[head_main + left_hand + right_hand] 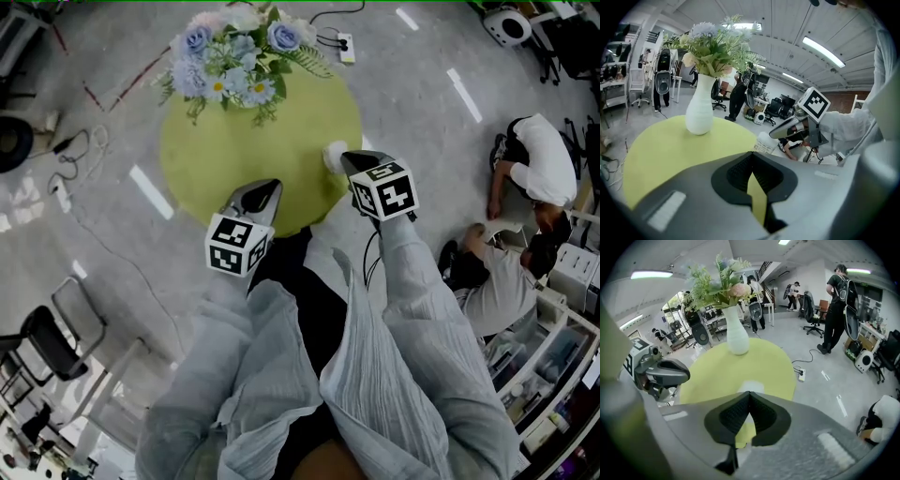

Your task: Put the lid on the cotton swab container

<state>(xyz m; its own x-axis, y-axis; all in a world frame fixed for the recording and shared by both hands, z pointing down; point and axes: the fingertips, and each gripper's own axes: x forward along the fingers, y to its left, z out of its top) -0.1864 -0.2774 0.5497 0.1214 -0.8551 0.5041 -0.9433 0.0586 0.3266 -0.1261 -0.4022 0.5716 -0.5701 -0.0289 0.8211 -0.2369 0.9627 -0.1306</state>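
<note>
The white cotton swab container (334, 154) stands near the right edge of the round yellow-green table (281, 141). In the left gripper view the container (763, 142) shows print on its side; I cannot tell a separate lid. My right gripper (346, 159) is shut and empty, its tips just beside the container, which shows as a white patch (750, 386) beyond the closed right gripper (749, 393). My left gripper (271, 187) is shut too, with nothing in it, over the table's near edge left of the container. Seen along its own jaws, the left gripper (751, 154) is closed.
A white vase (234, 56) of blue and white flowers stands at the table's far side. Cables and a power strip (345, 45) lie on the floor beyond. Two people (534, 169) crouch on the floor at the right, by shelving.
</note>
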